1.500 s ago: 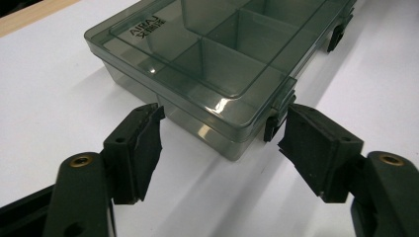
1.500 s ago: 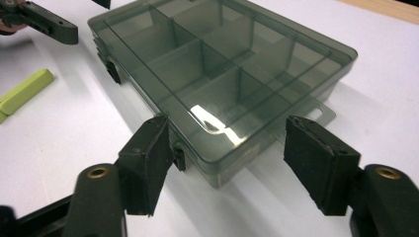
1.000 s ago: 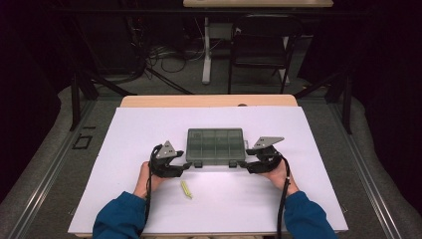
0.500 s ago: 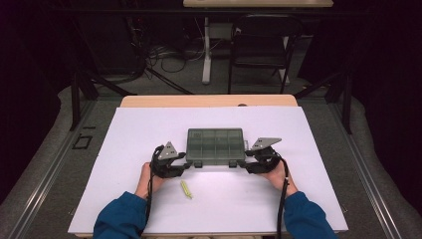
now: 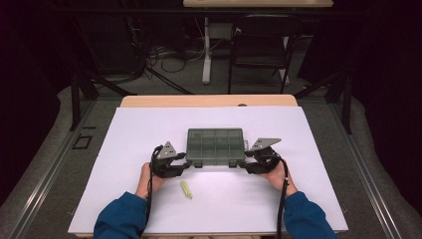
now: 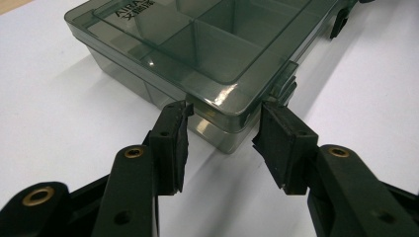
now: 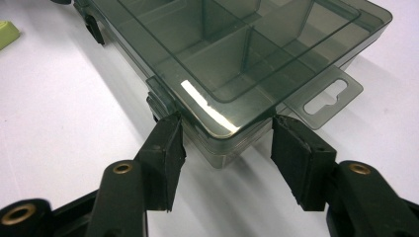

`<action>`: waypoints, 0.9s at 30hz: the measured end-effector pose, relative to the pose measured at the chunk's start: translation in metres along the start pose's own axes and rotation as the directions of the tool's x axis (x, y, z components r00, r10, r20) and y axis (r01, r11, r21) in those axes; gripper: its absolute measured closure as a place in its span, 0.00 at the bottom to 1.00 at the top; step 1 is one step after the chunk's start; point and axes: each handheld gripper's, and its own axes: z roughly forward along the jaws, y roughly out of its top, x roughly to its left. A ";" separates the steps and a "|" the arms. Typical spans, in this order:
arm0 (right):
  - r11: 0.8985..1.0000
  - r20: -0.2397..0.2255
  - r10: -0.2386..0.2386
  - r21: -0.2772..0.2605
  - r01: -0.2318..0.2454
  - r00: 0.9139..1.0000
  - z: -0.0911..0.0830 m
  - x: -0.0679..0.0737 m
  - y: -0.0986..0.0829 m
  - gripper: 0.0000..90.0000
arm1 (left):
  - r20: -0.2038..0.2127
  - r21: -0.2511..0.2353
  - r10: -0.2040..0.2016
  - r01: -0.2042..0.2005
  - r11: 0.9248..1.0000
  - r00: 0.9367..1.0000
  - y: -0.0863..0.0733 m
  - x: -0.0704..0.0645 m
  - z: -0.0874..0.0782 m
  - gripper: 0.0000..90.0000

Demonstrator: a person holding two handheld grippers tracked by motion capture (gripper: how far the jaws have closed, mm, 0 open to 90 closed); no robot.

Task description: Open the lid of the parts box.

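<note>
A smoky see-through compartment box (image 5: 215,145) lies with its lid down in the middle of the white table (image 5: 124,134). My left gripper (image 5: 185,160) is at the box's near left corner, and my right gripper (image 5: 245,162) is at its near right corner. In the left gripper view, that gripper (image 6: 225,133) is open, its jaws straddling the corner of the box (image 6: 212,49) beside a latch (image 6: 284,86). In the right gripper view, that gripper (image 7: 227,143) is open too, its jaws on either side of the other corner of the box (image 7: 237,44), between a latch (image 7: 160,96) and the hang tab (image 7: 328,96).
A small yellow-green piece (image 5: 186,189) lies on the table just in front of the left gripper and shows as a green corner (image 7: 5,33) in the right gripper view. A dark chair (image 5: 259,45) and cables stand beyond the far edge.
</note>
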 end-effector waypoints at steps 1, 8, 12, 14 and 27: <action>1.000 0.000 -0.001 -0.001 0.001 1.000 0.000 0.000 0.000 0.51 | -0.001 0.003 0.001 -0.001 1.000 1.000 0.000 0.000 0.000 0.61; 1.000 -0.008 0.010 -0.009 -0.010 1.000 0.000 -0.001 -0.001 0.52 | 0.007 0.005 -0.011 0.011 1.000 1.000 -0.001 0.001 0.001 0.61; 1.000 -0.005 0.005 -0.005 -0.005 1.000 -0.001 0.000 -0.001 0.53 | 0.004 0.006 -0.010 0.010 1.000 1.000 0.000 0.001 0.001 0.61; 1.000 -0.004 0.006 -0.006 -0.006 1.000 -0.001 0.000 -0.001 0.53 | 0.007 0.006 -0.013 0.013 1.000 1.000 -0.001 0.001 0.001 0.61; 1.000 -0.009 0.011 -0.026 -0.012 1.000 -0.002 0.000 -0.001 0.56 | 0.013 0.002 -0.017 0.017 1.000 1.000 -0.001 0.002 0.001 0.62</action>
